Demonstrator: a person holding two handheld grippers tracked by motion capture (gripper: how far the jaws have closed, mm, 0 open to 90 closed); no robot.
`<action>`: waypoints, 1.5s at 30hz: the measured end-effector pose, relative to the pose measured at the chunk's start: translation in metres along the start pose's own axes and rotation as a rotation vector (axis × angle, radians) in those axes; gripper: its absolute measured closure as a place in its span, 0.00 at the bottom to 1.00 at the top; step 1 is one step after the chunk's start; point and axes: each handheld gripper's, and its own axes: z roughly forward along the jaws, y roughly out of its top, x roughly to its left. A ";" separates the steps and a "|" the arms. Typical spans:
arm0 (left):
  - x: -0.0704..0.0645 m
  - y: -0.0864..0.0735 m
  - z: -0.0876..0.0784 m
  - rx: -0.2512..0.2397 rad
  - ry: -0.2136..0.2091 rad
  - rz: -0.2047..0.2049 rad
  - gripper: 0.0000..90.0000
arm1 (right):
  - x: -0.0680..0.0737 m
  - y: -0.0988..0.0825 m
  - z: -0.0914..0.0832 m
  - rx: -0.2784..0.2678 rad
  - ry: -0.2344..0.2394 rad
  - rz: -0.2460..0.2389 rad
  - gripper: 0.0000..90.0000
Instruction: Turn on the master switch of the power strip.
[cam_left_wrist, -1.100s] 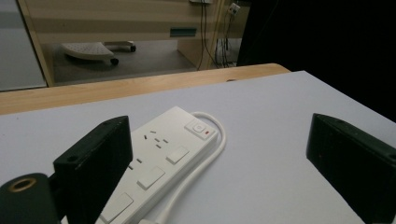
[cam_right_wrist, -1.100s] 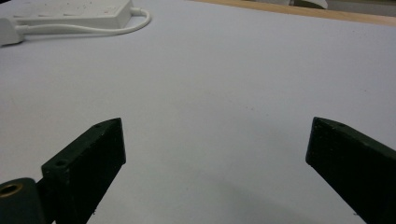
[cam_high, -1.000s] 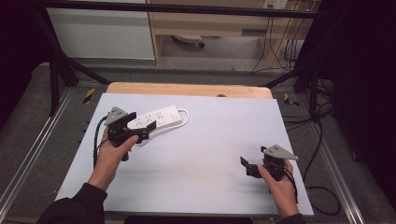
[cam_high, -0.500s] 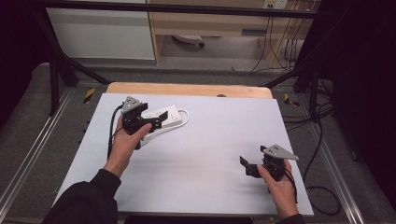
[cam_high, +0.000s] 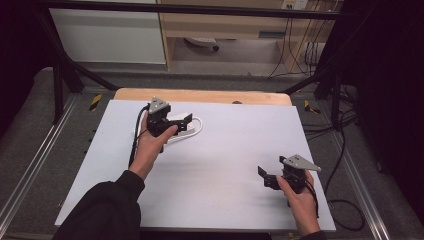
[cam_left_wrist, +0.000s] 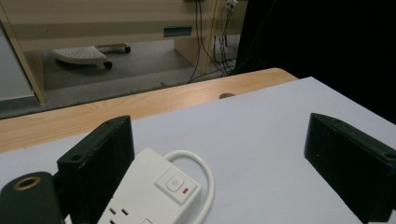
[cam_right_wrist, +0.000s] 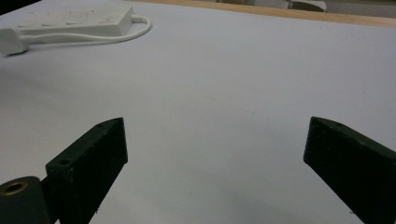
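White power strip (cam_high: 186, 129) lay at the far left of the bench (cam_high: 225, 150). Left tool (cam_high: 181, 121) hovered over it, jaws wide apart, gripping nothing. Right tool (cam_high: 266, 176) stood open, well apart.

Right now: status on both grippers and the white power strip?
Left gripper open over white plastic power strip, not clamped. Right gripper open, idle above pale table sheet. Nothing in the way.

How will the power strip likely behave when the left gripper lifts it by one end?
The power strip is a flat, rigid-looking block, so it probably stays stiff. Its smooth casing may slip between the open left gripper jaws. The looped cord would likely dangle.
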 end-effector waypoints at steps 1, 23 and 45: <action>-0.001 0.000 0.002 0.004 0.000 0.002 0.09 | 0.000 -0.001 -0.001 0.001 -0.003 -0.001 0.07; 0.006 -0.005 0.031 0.092 0.081 -0.007 0.14 | 0.008 -0.005 0.004 0.034 0.014 -0.037 0.06; 0.000 -0.021 0.057 0.188 0.121 0.019 0.25 | 0.009 -0.006 0.005 0.054 0.009 -0.064 0.06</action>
